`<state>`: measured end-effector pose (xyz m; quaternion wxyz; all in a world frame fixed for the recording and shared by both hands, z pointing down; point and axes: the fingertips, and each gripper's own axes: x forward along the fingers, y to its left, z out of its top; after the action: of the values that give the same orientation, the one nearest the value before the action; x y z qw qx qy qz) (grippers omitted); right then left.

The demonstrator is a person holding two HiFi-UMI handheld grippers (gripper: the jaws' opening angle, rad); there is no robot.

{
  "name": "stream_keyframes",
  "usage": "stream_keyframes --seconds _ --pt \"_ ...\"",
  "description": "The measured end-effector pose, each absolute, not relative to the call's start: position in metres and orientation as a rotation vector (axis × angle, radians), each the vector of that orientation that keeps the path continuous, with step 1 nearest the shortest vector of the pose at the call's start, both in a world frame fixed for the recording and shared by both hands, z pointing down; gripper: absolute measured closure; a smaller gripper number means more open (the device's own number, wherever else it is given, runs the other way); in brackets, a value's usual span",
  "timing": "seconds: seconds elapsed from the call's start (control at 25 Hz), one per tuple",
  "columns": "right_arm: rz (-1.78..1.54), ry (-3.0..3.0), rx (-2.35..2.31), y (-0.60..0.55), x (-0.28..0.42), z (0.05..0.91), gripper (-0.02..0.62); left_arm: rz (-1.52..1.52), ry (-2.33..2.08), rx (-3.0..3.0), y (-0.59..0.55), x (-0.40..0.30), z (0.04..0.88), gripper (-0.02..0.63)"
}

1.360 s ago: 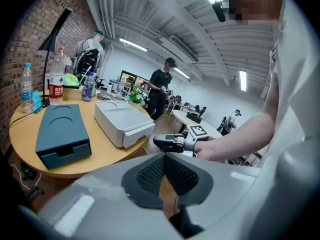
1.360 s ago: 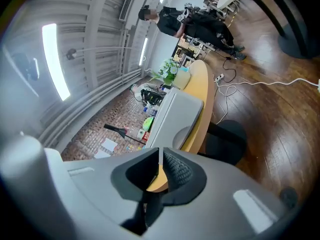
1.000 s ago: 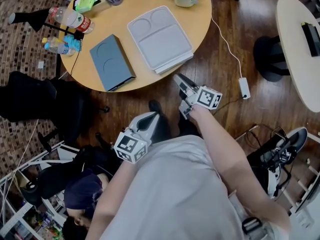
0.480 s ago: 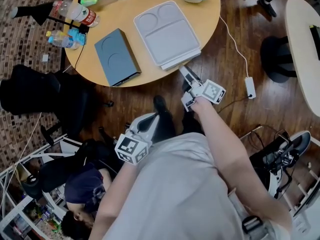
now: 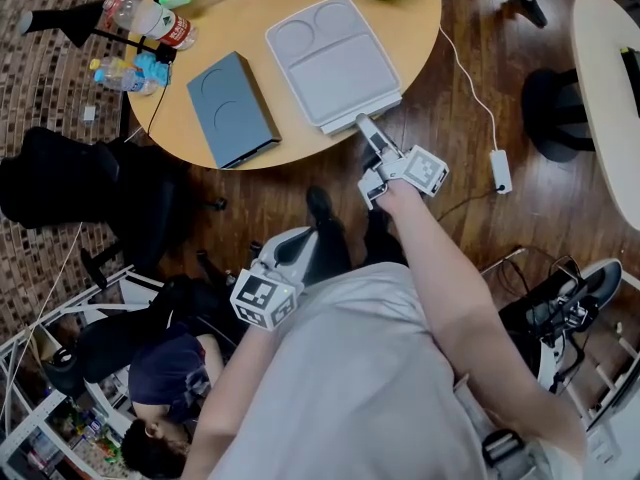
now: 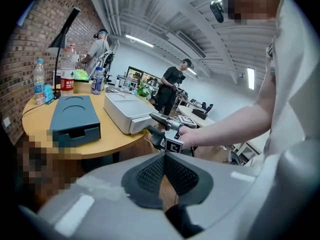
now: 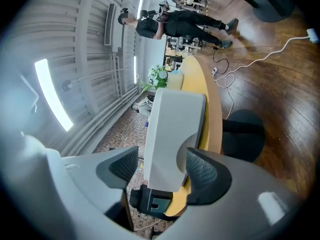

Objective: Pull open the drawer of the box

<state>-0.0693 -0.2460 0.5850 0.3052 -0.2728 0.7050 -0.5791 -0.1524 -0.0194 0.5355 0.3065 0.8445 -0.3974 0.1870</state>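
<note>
the right gripper (image 5: 367, 150) is reaching the near end of the light grey box (image 5: 335, 63), which is lying on the round wooden table (image 5: 418, 13) beside a dark blue box (image 5: 232, 108). its jaws have just been opening and are standing wide apart, framing the box's drawer end without pressing on it. the left gripper (image 6: 164, 175) is hanging low by the person's body, jaws together and holding nothing.

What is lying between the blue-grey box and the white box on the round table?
Nothing. The head view shows only a bare strip of tabletop between the blue-grey box and the white box, which do not touch.
</note>
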Motion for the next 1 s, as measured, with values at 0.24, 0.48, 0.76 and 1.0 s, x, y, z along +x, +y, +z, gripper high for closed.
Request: stream_keyframes --seconds 0.24,0.48,0.76,1.0 --pt "-1.528 1.854 -0.712 -0.258 -0.069 0.586 0.302 0.492 -1.074 2.212 -0.015 -0.154 0.537 0.6" --pt "-1.558 1.768 -0.711 -0.257 -0.067 0.597 0.416 0.497 -1.086 2.2 -0.012 -0.154 0.539 0.6" --pt "-1.581 1.735 -0.693 -0.258 -0.068 0.599 0.417 0.491 -1.101 2.203 -0.02 -0.153 0.536 0.6" --pt "-1.605 1.748 -0.669 -0.251 -0.065 0.597 0.428 0.481 -1.108 2.221 -0.029 -0.147 0.528 0.6"
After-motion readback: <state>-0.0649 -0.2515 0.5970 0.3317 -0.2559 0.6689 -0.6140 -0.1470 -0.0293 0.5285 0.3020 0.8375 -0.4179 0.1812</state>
